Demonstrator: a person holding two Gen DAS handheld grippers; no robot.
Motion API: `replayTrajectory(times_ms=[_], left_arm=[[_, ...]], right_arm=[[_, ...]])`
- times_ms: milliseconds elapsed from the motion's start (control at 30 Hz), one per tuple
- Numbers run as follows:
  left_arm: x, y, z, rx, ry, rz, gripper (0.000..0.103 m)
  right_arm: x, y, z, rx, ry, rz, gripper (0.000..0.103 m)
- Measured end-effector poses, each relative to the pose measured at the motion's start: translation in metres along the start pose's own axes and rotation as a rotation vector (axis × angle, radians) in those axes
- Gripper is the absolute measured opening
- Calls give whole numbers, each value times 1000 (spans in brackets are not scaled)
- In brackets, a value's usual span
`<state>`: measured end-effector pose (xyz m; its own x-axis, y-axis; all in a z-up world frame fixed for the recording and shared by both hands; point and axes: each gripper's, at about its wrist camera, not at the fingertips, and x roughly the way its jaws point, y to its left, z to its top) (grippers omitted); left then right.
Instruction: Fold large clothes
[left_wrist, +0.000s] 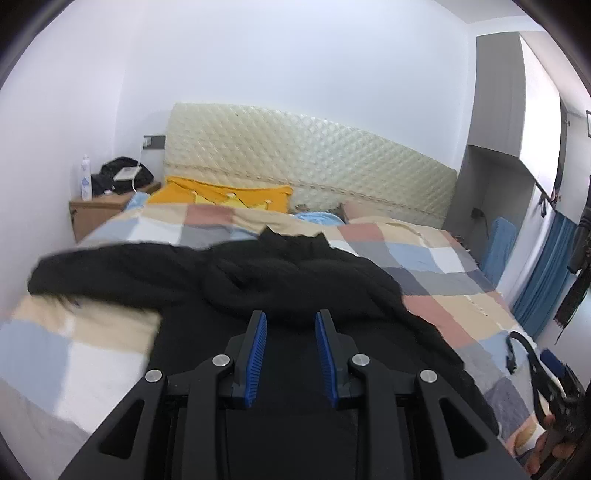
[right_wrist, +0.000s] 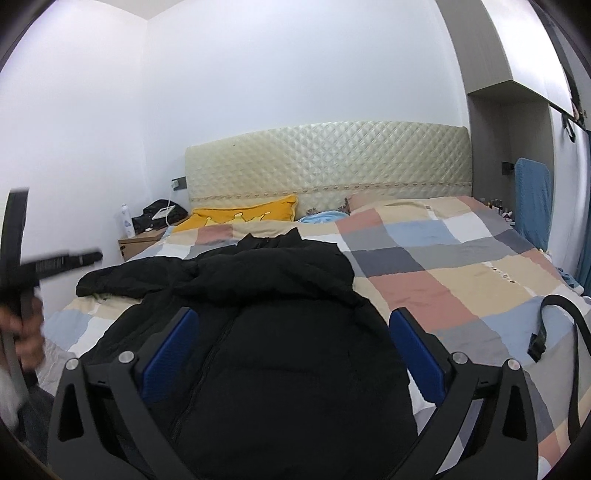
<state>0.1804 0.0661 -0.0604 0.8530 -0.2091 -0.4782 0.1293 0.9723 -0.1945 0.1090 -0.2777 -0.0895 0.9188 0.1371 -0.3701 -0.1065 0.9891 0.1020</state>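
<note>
Black puffy zip-front jacket (right_wrist: 258, 332) lay spread on the bed's pastel checked quilt (right_wrist: 461, 273), one sleeve stretched sideways, left gripper (left_wrist: 290, 317) above it, jaws partly open and empty, right gripper (right_wrist: 293, 325) with jaws spread wide, empty, yellow pillow (right_wrist: 243, 214) by the quilted cream headboard (right_wrist: 328, 162).

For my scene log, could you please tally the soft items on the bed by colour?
Black: 1, jacket
Yellow: 1, pillow
Checked: 1, quilt
Light blue: 1, cloth by the headboard
Total: 4
</note>
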Motion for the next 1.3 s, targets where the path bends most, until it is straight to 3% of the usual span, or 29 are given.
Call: replayTrajectory(times_ms=[133, 333, 367, 400, 433, 600, 833, 933, 1133, 1300], left_arm=[[-5, 44, 44, 48, -50, 48, 27], [13, 155, 82, -128, -16, 133, 28], [21, 179, 84, -143, 11, 183, 31], [25, 197, 83, -156, 24, 217, 40], [31, 215, 80, -168, 31, 247, 48], [54, 293, 57, -272, 97, 310, 50], [81, 413, -4, -641, 124, 345, 53], [98, 449, -28, -731, 134, 352, 53], [139, 488, -64, -812, 134, 316, 53], [173, 512, -67, -804, 124, 331, 53]], right_arm=[[4, 6, -4, -16, 24, 18, 103], [8, 12, -5, -27, 23, -10, 103], [8, 12, -5, -25, 24, -20, 103], [9, 11, -5, -21, 26, -32, 103], [10, 10, -5, -15, 27, -41, 103], [16, 5, -3, 23, 45, -67, 103], [35, 15, -1, 29, 96, -95, 103], [48, 21, -4, 43, 122, -87, 103], [75, 38, -10, -9, 172, -108, 103], [85, 47, -14, -25, 196, -112, 103]])
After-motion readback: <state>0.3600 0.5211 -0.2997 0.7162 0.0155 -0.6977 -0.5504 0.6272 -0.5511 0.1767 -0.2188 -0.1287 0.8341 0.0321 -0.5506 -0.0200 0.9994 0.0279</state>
